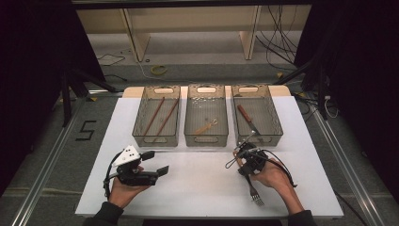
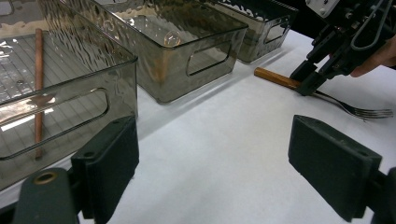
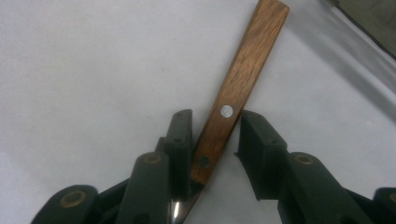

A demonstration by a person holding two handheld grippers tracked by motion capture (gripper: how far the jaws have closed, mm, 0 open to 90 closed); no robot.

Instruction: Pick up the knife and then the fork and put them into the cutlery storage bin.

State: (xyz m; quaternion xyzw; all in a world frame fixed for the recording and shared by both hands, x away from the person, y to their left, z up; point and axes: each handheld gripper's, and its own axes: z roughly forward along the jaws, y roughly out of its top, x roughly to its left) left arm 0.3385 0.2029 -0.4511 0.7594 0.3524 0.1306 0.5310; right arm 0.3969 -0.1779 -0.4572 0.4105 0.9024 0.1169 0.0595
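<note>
Right gripper (image 1: 246,159) is down on the white table sheet (image 1: 197,186), just in front of the right-hand bin (image 1: 257,114), and it's working a wooden-handled fork (image 3: 236,91). In the right gripper view the two black jaws straddle the handle: one pad lies against the wood, the other stands a sliver off, so the grasp is not clenched yet. The handle is a flat, straight-grained brown slat with squared end and a bright metal rivet; steel neck shows below it. From the left gripper view the fork (image 2: 322,95) lies flat on the sheet, handle toward the bins, tines pointing away toward the near edge. In the high view its tines (image 1: 256,197) sit close to the front edge of the sheet, beside the person's right hand (image 1: 273,176).

Left gripper (image 1: 149,165) sits low on the left, jaws spread wide, nothing between them, broad bare sheet ahead of it. Plenty of open room in the middle of the table between the two hands.

Three smoky, translucent plastic bins stand in a row at the far edge, rippled walls, cut-out handles. Left bin (image 1: 156,115) holds slim brown chopsticks (image 1: 160,115); the middle bin (image 1: 206,114) a small pale utensil; the right-hand one a wooden-handled knife (image 1: 246,117).
</note>
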